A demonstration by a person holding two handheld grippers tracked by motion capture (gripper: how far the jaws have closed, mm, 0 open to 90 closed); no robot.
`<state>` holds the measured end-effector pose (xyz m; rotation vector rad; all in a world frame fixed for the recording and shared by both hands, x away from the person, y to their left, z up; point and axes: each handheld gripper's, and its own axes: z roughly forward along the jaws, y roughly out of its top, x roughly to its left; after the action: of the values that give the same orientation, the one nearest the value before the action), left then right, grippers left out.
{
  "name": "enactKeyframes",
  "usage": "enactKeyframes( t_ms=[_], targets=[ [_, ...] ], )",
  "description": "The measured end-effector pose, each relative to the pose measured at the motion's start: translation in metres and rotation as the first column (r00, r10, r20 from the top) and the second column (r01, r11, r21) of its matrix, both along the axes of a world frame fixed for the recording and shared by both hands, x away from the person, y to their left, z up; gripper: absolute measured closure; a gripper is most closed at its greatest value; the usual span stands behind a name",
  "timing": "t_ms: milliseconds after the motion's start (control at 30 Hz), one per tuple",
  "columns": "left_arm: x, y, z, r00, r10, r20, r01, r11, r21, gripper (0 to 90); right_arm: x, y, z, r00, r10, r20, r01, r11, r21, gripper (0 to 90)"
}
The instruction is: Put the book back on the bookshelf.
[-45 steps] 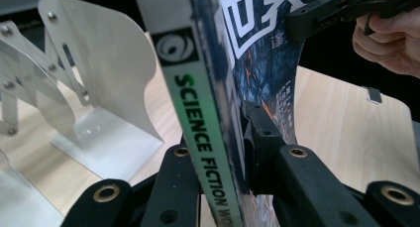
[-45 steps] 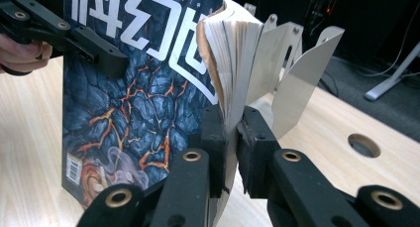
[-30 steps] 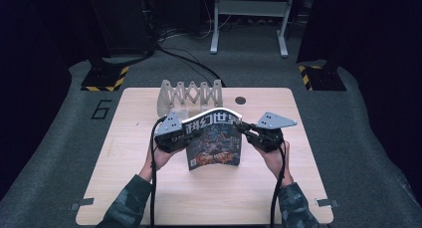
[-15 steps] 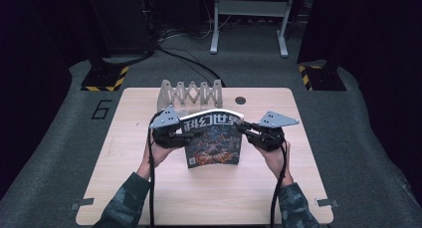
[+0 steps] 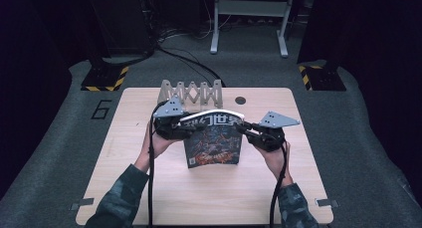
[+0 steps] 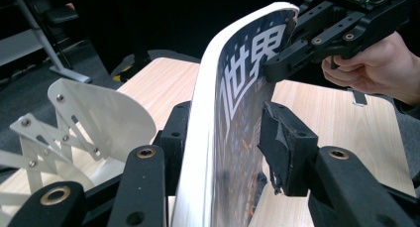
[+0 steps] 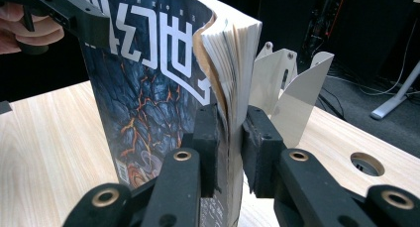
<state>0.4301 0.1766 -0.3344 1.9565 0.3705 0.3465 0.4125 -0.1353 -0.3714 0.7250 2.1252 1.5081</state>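
Note:
A magazine (image 5: 213, 138) with a dark cover and white Chinese title stands upright above the wooden table (image 5: 149, 188), held between both grippers. My left gripper (image 5: 183, 129) is shut on its spine edge; in the left gripper view the black jaws of the left gripper (image 6: 228, 138) press both sides of the magazine (image 6: 213, 118). My right gripper (image 5: 245, 130) is shut on the loose page edge, and the right gripper (image 7: 230, 133) pinches the fanned pages of the magazine (image 7: 148, 88). The top edge bows slightly.
A white metal expanding rack (image 5: 191, 92) stands just behind the magazine at the table's far edge, and shows as the rack (image 6: 89, 118) and the rack (image 7: 292, 88) in the gripper views. A round hole (image 5: 241, 100) sits in the tabletop beside it. Cables lie on the floor beyond.
The left gripper has moved up and a little toward the rack with the magazine's spine edge. The right gripper has hardly moved. Both stay shut on the magazine.

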Motion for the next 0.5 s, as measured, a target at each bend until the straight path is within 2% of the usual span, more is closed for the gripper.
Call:
enactKeyframes(
  t_ms=[200,267,300,500],
  targets=[
    [0.003,-0.011,0.008,0.9998,-0.009,0.018,0.008,0.9988,0.048,60.3,0.0,0.0,0.0,1.0,-0.004,-0.006,0.004,1.0,0.006,77.2],
    [0.004,-0.013,0.01,0.9999,-0.009,0.012,0.008,0.9984,0.056,61.8,0.0,-0.001,0.0,1.0,-0.004,-0.007,0.004,1.0,0.01,77.2],
    [0.004,-0.015,0.01,0.9997,0.003,0.026,-0.005,0.9981,0.061,62.6,0.0,-0.001,0.0,1.0,-0.004,-0.008,0.004,1.0,0.011,77.1],
    [0.007,-0.022,0.011,0.9998,-0.01,0.014,0.009,0.996,0.089,68.1,0.001,-0.001,-0.001,0.9998,-0.01,-0.016,0.011,1.0,0.023,75.6]
  ],
)
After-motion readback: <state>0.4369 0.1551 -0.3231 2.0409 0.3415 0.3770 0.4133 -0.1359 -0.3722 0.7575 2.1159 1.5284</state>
